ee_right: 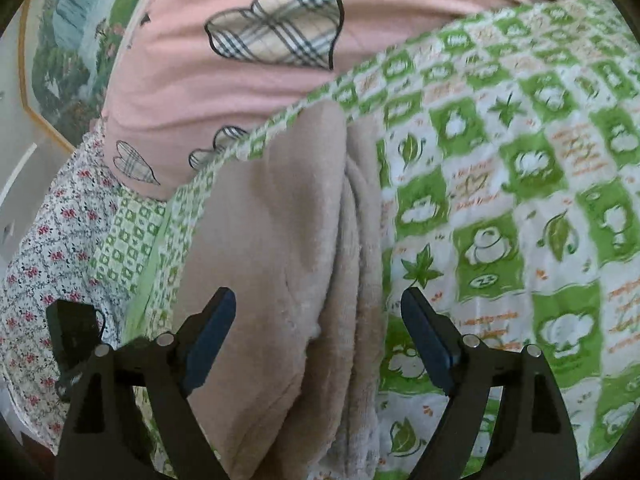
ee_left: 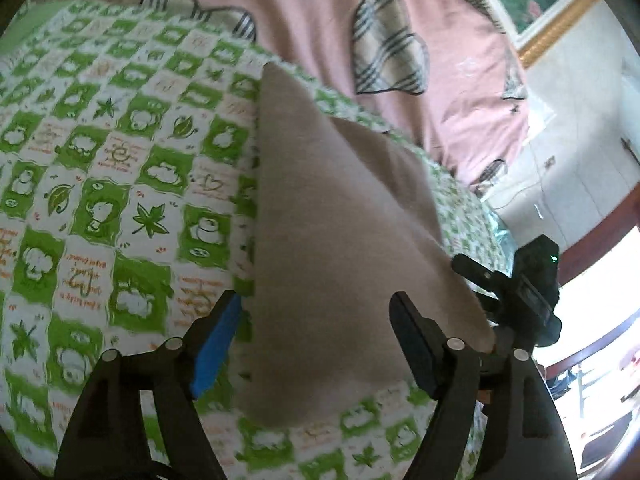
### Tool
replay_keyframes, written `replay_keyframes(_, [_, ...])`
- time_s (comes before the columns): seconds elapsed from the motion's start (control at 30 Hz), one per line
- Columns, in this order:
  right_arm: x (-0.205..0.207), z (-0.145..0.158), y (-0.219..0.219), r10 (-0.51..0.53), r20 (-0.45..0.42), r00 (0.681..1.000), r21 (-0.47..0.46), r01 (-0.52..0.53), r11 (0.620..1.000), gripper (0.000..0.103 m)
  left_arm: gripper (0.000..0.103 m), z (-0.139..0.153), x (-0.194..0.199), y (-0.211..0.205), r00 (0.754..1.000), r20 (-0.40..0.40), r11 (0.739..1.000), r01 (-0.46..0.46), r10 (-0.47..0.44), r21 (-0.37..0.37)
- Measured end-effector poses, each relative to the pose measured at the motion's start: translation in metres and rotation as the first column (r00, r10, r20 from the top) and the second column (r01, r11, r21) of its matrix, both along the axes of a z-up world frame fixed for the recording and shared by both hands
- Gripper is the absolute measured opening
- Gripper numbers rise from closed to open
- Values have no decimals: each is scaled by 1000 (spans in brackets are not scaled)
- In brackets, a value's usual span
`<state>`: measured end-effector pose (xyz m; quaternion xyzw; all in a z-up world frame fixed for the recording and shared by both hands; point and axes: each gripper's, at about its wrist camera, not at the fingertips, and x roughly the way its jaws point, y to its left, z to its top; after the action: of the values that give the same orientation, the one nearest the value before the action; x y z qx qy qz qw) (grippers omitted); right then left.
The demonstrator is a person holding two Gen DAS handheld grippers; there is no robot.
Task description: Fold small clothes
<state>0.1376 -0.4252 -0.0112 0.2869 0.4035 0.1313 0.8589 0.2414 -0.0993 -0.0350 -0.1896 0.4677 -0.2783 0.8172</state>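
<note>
A beige fleece garment (ee_left: 340, 240) lies folded on a green-and-white checked quilt (ee_left: 100, 160). In the left wrist view my left gripper (ee_left: 316, 320) is open, its jaws wide apart over the garment's near end, holding nothing. In the right wrist view the same garment (ee_right: 280, 260) shows stacked folded layers along its right edge. My right gripper (ee_right: 318, 320) is open and empty, its jaws on either side of the garment's near part. The right gripper's body (ee_left: 528, 300) shows in the left wrist view beside the garment's right corner.
A pink duvet with plaid hearts (ee_left: 360, 20) lies behind the quilt (ee_right: 520, 160). A floral fabric (ee_right: 52, 240) hangs at the bed's edge. A framed picture (ee_right: 68, 40) hangs on the wall. A bright window (ee_left: 600, 340) is to the right.
</note>
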Motion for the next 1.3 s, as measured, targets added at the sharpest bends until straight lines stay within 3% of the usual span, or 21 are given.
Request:
replay_keyframes(0.1, [8,-5,2,13,-21,1000,15,-12,1000,85,80,-15,23,-5,998,-62,1000,17,-18,-15])
replay_keyframes(0.3, [18,-17,-4,4,-63,998,68,0,998,85,86,-35,51,-14,991,-113,991,58,-72,-118])
replay_keyframes(0.33, [20,-18,-3,6,-70,998,64,-1,998,85,83,-38,53,-18,990,-117,989,66,-81,-129])
replay_keyframes(0.37, [21,-18,-2,5,-75,997,56,-1,998,84,71,-42,55,-22,988,-117,986,85,-103,-146])
replay_keyframes(0.4, [21,-17,-1,-1,-82,997,41,4,999,79,66,-44,55,-25,986,-118,983,100,-119,-154])
replay_keyframes(0.47, [22,-20,4,8,-105,994,43,-3,999,57,58,-47,57,-30,987,-108,985,107,-122,-136])
replay_keyframes(0.5, [23,-25,8,34,-119,992,98,-23,995,39,56,-46,56,-31,987,-97,985,113,-126,-134])
replay_keyframes(0.57, [19,-22,15,27,-107,994,72,-19,997,38,47,-41,52,-28,987,-84,982,121,-134,-143])
replay_keyframes(0.8, [-16,14,53,59,-6,998,8,-59,998,30,44,0,8,-1,990,13,985,142,-141,-95])
replay_keyframes(0.97, [-46,25,89,113,58,992,39,-115,993,30,44,25,-37,43,990,69,989,127,-121,-82])
replay_keyframes(1.3, [-89,15,162,215,91,972,43,-219,975,29,44,29,-114,117,993,101,997,67,-62,-39])
